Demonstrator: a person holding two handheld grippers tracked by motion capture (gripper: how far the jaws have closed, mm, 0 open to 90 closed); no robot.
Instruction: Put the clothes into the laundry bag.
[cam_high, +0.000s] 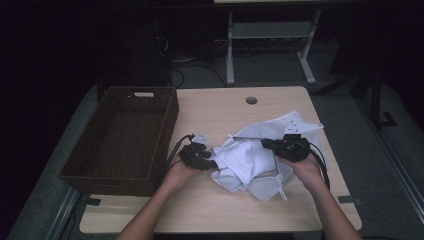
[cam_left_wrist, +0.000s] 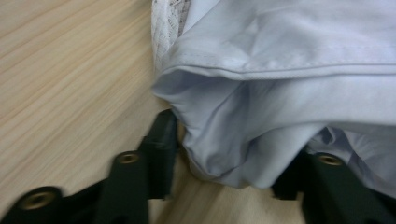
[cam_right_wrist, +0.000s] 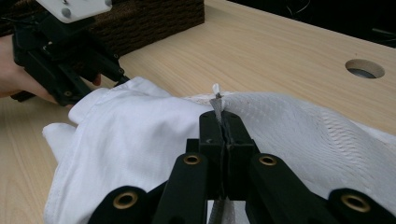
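Note:
A crumpled white garment (cam_high: 250, 160) with a mesh lining lies on the right half of the wooden table (cam_high: 225, 110). My right gripper (cam_right_wrist: 225, 126) is shut on a thin edge of the mesh fabric (cam_right_wrist: 303, 126), pinched between its pads at the garment's right side (cam_high: 267, 144). At the garment's left edge, my left gripper (cam_high: 210, 162) sits low on the table. A bulging fold of the smooth white cloth (cam_left_wrist: 261, 116) lies between its jaws (cam_left_wrist: 229, 158). A sliver of table shows beside the left pad. The right gripper view has the left gripper (cam_right_wrist: 116, 74) at the cloth's far side.
A dark woven basket (cam_high: 165, 125) stands on the table's left half, close beside the left hand. A round cable hole (cam_high: 251, 100) sits near the far edge. Bare wood lies in front of the garment. Beyond the table, the floor is dark, with a desk frame (cam_high: 270, 30).

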